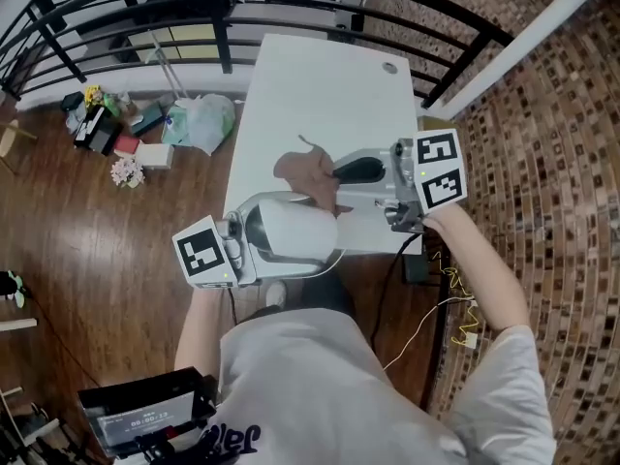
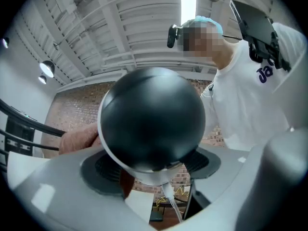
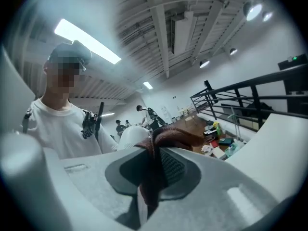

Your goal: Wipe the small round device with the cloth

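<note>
Small round device point(image 2: 151, 121), black front and white rim, pinched in the left hand-held gripper point(image 1: 254, 240), up over the near edge of the white surface point(image 1: 320, 85), brown cloth point(image 1: 298, 170) squeezed tight in the right hand-held gripper point(image 3: 154, 170), just at the device's far side

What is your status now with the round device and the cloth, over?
Left gripper shut on round device, dark dome facing it. Right gripper shut on brown cloth. Cloth reaches device's white back; nothing in the way.
</note>
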`<move>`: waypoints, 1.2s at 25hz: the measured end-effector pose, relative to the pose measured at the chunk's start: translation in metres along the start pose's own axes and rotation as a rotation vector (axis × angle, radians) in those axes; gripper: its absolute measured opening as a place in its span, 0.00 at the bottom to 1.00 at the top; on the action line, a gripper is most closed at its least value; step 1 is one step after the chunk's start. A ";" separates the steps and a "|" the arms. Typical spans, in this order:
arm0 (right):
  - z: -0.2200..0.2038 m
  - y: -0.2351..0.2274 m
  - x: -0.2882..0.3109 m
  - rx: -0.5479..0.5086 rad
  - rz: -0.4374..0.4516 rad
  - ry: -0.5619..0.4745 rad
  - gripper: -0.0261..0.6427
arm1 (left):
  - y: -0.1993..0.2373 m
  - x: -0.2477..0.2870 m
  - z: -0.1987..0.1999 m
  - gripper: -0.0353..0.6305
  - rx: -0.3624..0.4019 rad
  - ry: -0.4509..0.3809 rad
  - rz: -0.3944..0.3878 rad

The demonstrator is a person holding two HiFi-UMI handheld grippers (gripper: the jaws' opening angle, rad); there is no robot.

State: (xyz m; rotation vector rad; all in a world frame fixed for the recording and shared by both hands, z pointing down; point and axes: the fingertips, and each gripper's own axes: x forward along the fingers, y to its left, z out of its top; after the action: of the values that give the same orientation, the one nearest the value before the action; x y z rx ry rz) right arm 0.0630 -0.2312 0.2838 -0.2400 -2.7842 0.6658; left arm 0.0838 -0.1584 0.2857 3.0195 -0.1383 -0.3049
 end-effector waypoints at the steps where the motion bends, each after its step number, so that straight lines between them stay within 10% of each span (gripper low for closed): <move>1: -0.001 0.003 0.004 0.015 0.030 -0.003 0.09 | 0.000 0.001 0.000 0.65 0.006 0.003 -0.001; 14: -0.017 0.081 0.024 -0.109 0.184 0.130 0.09 | 0.050 -0.013 -0.006 0.65 -0.059 -0.007 0.235; 19: -0.015 0.076 0.021 -0.062 0.186 0.060 0.09 | 0.043 -0.016 -0.010 0.65 -0.074 -0.004 0.195; 24: 0.029 0.010 -0.018 0.040 -0.021 -0.186 0.09 | 0.023 -0.018 0.007 0.65 -0.087 -0.106 0.077; 30: 0.008 -0.013 0.001 0.141 -0.001 -0.146 0.09 | 0.012 -0.016 0.018 0.65 -0.080 -0.161 0.008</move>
State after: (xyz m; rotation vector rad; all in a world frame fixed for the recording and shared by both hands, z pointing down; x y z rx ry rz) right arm 0.0586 -0.2461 0.2836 -0.1678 -2.8570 0.9095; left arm 0.0635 -0.1707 0.2723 2.9118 -0.1468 -0.5391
